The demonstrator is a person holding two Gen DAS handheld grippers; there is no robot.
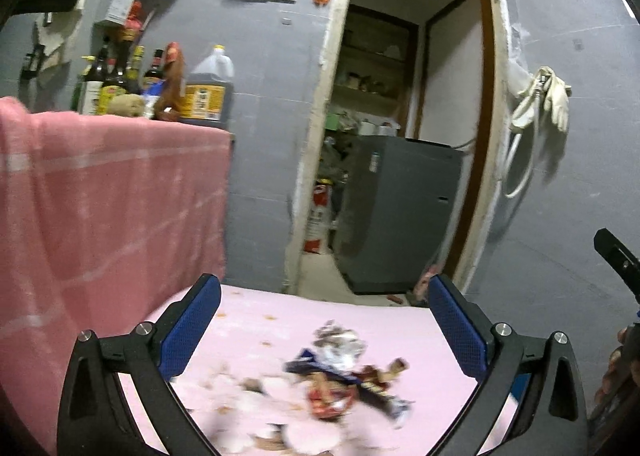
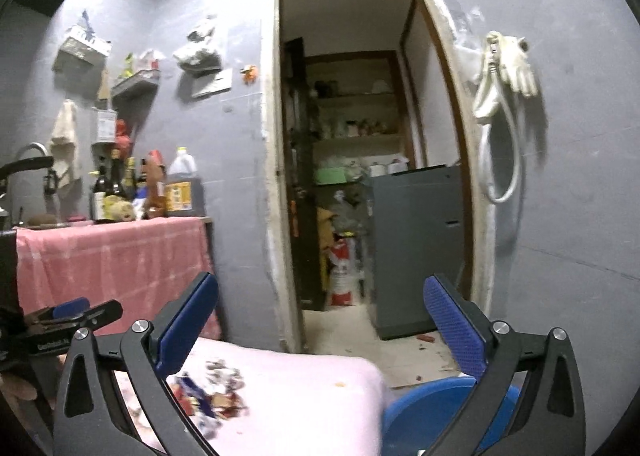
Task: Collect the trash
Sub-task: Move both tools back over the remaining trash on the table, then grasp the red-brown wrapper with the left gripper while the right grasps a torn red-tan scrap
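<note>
A blurred pile of trash [image 1: 340,376], made of crumpled foil, red and blue wrappers and pale scraps, lies on the pink-covered table [image 1: 408,336]. My left gripper [image 1: 322,282] hangs above and behind the pile, open wide with nothing between its blue pads. In the right wrist view the same trash [image 2: 212,388] lies at the lower left on the table [image 2: 312,388]. My right gripper [image 2: 320,282] is also open wide and empty, up in the air facing the doorway. A blue bin [image 2: 424,408] stands below the table's right end. Each gripper shows at the edge of the other's view.
A counter draped with a pink towel [image 2: 112,256] stands at the left, with bottles and a large jug [image 2: 182,192] on it. A doorway [image 2: 352,160] ahead leads to a grey appliance [image 2: 416,248]. White gloves [image 2: 508,64] hang on the wall at the right.
</note>
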